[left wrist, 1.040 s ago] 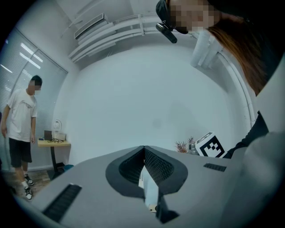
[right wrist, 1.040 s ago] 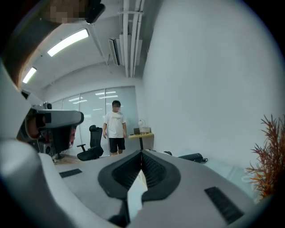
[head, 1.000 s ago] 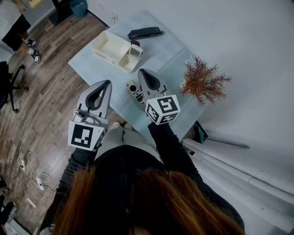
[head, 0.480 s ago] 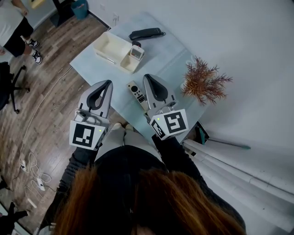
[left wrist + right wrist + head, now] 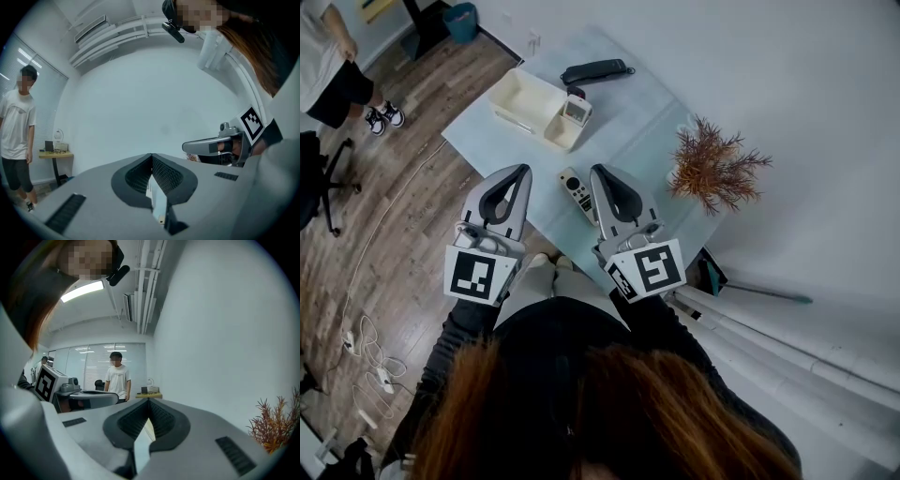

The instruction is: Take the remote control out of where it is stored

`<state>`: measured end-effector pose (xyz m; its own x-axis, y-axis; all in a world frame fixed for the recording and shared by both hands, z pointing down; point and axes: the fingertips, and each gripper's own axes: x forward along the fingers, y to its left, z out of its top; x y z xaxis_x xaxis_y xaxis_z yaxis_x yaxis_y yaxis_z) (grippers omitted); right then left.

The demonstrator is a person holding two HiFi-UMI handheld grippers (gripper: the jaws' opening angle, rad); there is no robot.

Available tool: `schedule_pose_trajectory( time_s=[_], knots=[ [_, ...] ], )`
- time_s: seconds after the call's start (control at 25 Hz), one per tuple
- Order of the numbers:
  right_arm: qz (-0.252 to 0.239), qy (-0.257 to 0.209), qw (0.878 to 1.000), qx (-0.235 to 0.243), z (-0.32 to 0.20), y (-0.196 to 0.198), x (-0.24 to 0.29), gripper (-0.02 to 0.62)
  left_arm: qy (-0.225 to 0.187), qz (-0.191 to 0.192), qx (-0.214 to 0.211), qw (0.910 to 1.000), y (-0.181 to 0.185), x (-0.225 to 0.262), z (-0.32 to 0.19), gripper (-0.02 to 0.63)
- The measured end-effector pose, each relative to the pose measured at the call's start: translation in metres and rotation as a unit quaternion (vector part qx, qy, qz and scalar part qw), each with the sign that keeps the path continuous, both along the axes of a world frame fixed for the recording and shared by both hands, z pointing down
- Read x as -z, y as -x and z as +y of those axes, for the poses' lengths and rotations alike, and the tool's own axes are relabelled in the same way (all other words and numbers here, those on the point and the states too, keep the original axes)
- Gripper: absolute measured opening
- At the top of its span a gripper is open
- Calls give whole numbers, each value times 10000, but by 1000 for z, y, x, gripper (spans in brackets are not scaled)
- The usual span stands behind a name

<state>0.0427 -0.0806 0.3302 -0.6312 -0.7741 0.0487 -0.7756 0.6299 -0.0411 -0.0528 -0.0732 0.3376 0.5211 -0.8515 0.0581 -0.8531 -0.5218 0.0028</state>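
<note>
The remote control (image 5: pixel 576 190) is seen lying flat on the bench (image 5: pixel 628 112), outside the cream box (image 5: pixel 525 98) and between the two claws. It could be knocked off the near bench edge if a claw is swung low past it. The right claw (image 5: pixel 599 172) and left claw (image 5: pixel 521 171) are both pressed together, and nothing is held by either.

Greys and pale blue
I see a pale blue desk (image 5: pixel 628 122), cream tray (image 5: pixel 508 82), white remote (image 5: pixel 576 190) with dark buttons, rust-brown plant (image 5: pixel 712 171); left gripper (image 5: pixel 521 172) and right gripper (image 5: pixel 596 172) are grey, their cubes (image 5: pixel 476 275) patterned black-and-white.
</note>
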Motion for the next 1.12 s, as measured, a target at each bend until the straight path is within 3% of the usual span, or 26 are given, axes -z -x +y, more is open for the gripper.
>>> schedule_pose_trajectory(
  time_s=[1.12],
  knots=[
    [127,184,9997,-91,-27,1,-24,17,-20,37,17,10000,-1,1,-3,9]
  ],
)
